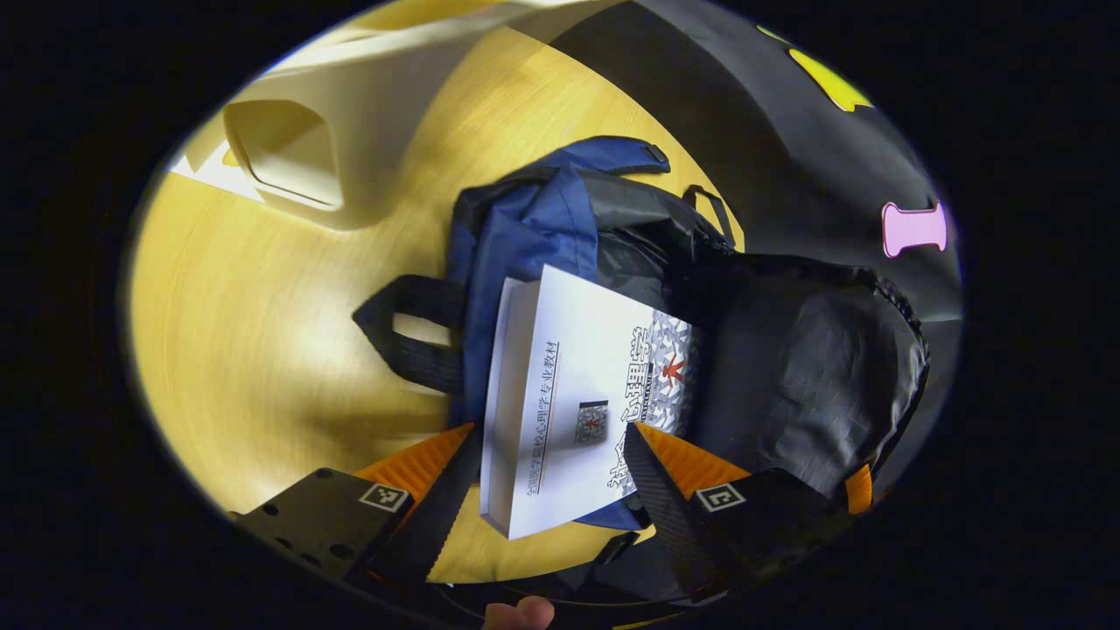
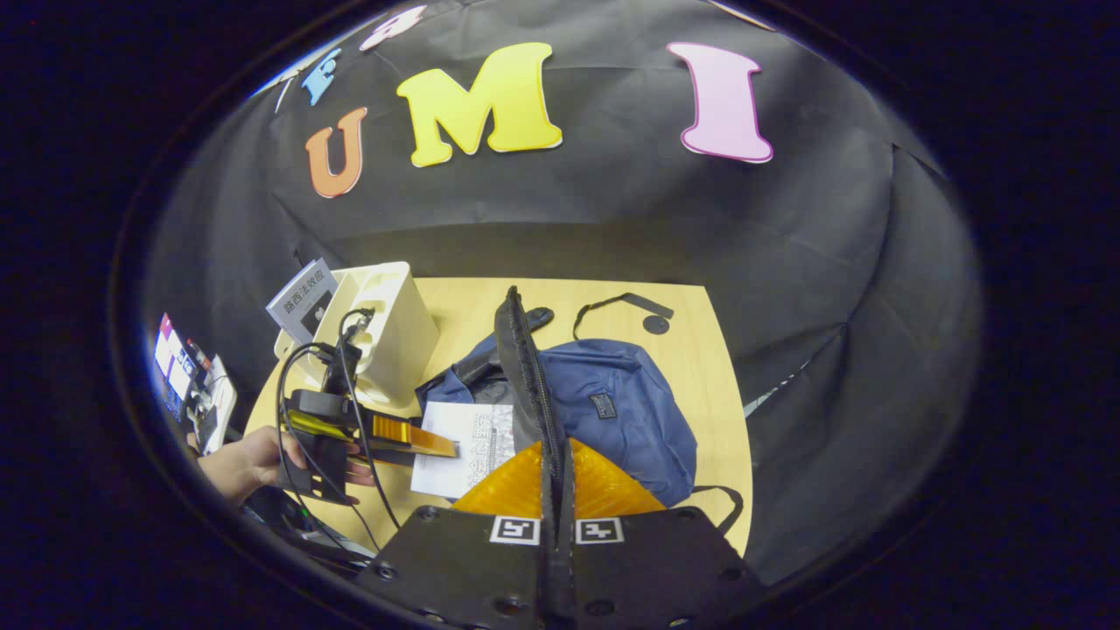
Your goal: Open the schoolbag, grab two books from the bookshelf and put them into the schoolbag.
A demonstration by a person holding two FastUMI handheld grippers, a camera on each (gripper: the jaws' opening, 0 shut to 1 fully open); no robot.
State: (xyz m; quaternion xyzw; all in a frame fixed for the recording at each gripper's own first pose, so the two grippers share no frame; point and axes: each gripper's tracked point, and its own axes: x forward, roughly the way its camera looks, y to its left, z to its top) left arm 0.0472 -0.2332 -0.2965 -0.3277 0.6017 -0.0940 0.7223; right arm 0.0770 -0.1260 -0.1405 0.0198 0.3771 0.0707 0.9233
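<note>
The blue and black schoolbag lies open on the wooden table. A white book rests with its far end inside the bag's mouth and its near corner sticking out. My left gripper hovers open over the book's near half, one finger to each side. My right gripper is shut on the bag's black zippered flap and holds it upright above the blue bag body. From this side the left gripper, held by a hand, points at the white book.
A white bookshelf stands at the table's left end with a grey book leaning in it; it is also seen as the bookshelf. Black straps lie beside the bag. Cables loop from the left gripper.
</note>
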